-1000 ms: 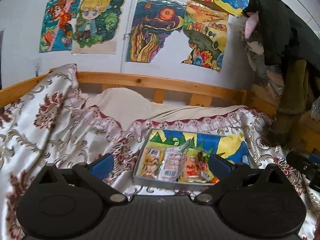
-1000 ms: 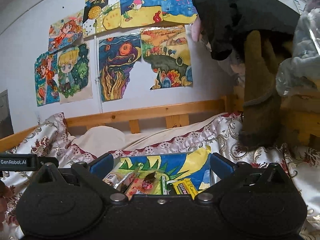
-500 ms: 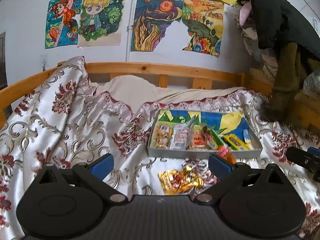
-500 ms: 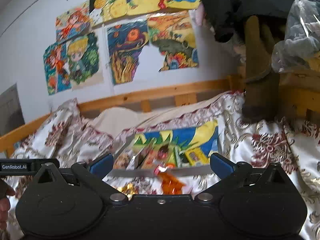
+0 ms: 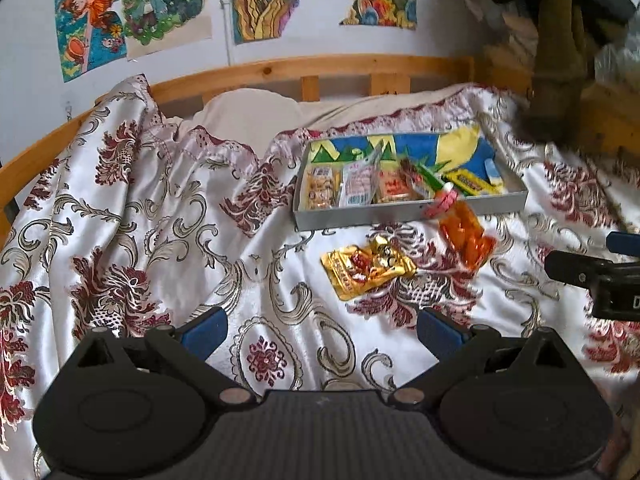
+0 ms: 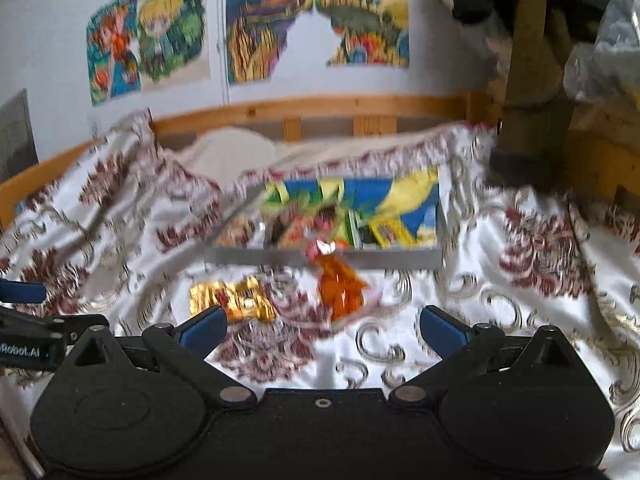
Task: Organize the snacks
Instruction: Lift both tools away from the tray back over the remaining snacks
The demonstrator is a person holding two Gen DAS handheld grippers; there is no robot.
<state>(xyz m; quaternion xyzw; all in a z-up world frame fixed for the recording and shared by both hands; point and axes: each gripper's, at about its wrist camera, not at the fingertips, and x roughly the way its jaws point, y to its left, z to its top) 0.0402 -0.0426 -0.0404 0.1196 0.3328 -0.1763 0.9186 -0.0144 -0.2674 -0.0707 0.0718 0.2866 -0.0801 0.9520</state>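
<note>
Satin floral bedspread (image 5: 168, 208), wooden bed rail (image 5: 280, 70), drawings (image 5: 136, 4) on wall, both grippers spread, empty.

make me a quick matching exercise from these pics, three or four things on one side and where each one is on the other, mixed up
Things:
1. gold packet
2. orange packet
3. yellow bar
4. drawings

Places:
A. on the wall above the bed
B. inside the tray
C. flat on the bedspread, in front of the tray
D. leaning against the tray's front wall

Pairs: 1-C, 2-D, 3-B, 4-A
</note>
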